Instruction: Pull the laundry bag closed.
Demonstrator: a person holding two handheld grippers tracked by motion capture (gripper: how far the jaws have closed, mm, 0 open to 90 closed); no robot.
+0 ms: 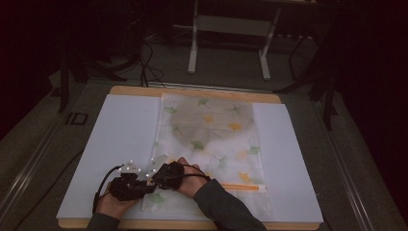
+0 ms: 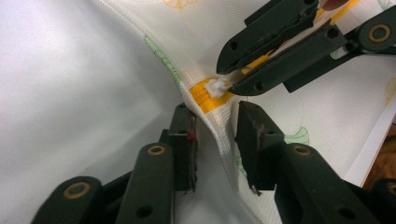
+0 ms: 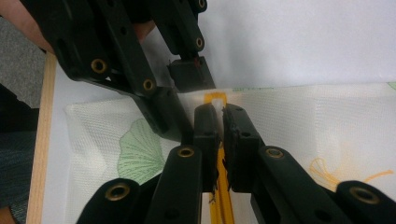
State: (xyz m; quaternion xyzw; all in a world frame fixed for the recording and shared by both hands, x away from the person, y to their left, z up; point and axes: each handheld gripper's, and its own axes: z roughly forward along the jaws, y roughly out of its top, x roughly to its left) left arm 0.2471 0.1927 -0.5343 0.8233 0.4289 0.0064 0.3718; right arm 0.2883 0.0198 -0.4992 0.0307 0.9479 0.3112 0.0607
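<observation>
A dim room, seen from above: a person sits at a wooden table [image 1: 192, 91] covered by a white sheet [image 1: 120, 139]. On the sheet lies a white mesh laundry bag [image 1: 211, 139] printed with green and yellow ginkgo leaves. An orange zipper [image 1: 240, 186] runs across the bag near the edge closest to the person.

Both hands work at the zipper's left end, close together. The right gripper [image 3: 220, 122] has its jaws pinched nearly together on the white zipper pull [image 2: 217, 87], which sits at the very end of the orange tape. The left gripper [image 2: 215, 122] is just beside the pull, on the side away from the rest of the zipper. Its jaws stand at a middling width, with a raised ridge of bag fabric [image 2: 219, 135] between them. The pads look close to the cloth, but a firm pinch cannot be confirmed.

Judging from this, the work in hand is to draw the pull along the zipper while the left gripper anchors the bag. The main risk is that anchor: if the left jaws do not clamp the fold, the whole bag will slide or bunch toward the pull instead of the zipper moving. The small pull could also slip from the right jaws if tugged at an angle, and loose mesh beside the tape could catch in the slider.
</observation>
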